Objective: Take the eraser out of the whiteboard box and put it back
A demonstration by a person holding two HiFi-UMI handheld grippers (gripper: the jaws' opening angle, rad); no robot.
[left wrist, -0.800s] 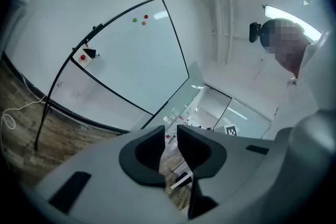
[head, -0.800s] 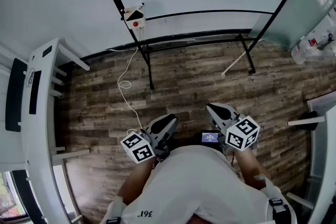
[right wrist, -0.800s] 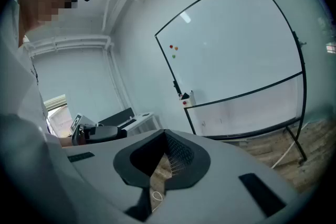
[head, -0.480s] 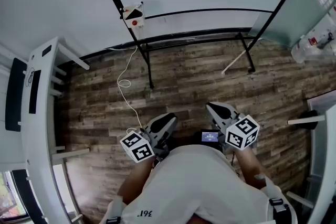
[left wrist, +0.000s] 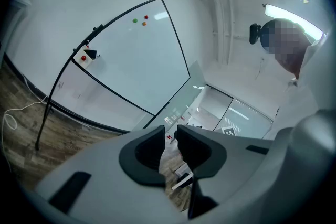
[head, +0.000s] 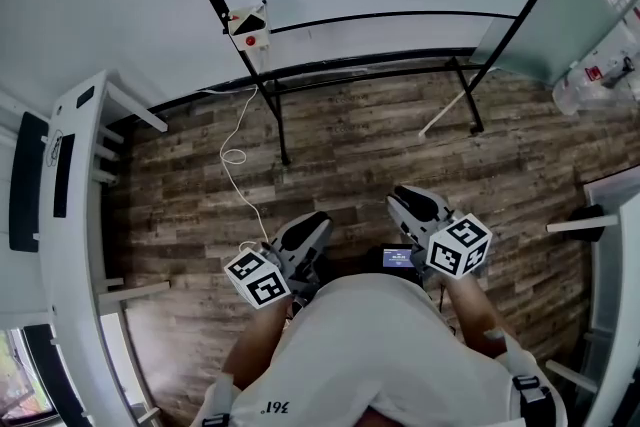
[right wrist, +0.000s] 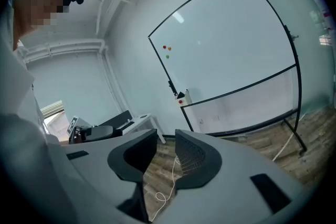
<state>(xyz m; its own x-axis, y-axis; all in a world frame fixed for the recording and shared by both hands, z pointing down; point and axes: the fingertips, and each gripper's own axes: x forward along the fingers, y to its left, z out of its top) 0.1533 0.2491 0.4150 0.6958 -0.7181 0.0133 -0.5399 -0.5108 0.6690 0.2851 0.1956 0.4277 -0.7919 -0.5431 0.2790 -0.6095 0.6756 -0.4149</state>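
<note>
- Hardly anything has moved: the 2 claws hover by the person's waist as before.
- Left claw (head: 308, 223) and right claw (head: 410, 199) each stand slightly open and empty.
- The whiteboard box (head: 250, 23) is well apart from them, with a white cable (head: 236, 158) on the floor (head: 370, 145) between.

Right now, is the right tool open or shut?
Open: the right tool has jaws apart, only floor and white cord showing between.

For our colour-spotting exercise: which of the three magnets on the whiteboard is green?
The green magnet, leftmost in the left gripper view; the red magnet and orange magnet sit close together to its right.
</note>
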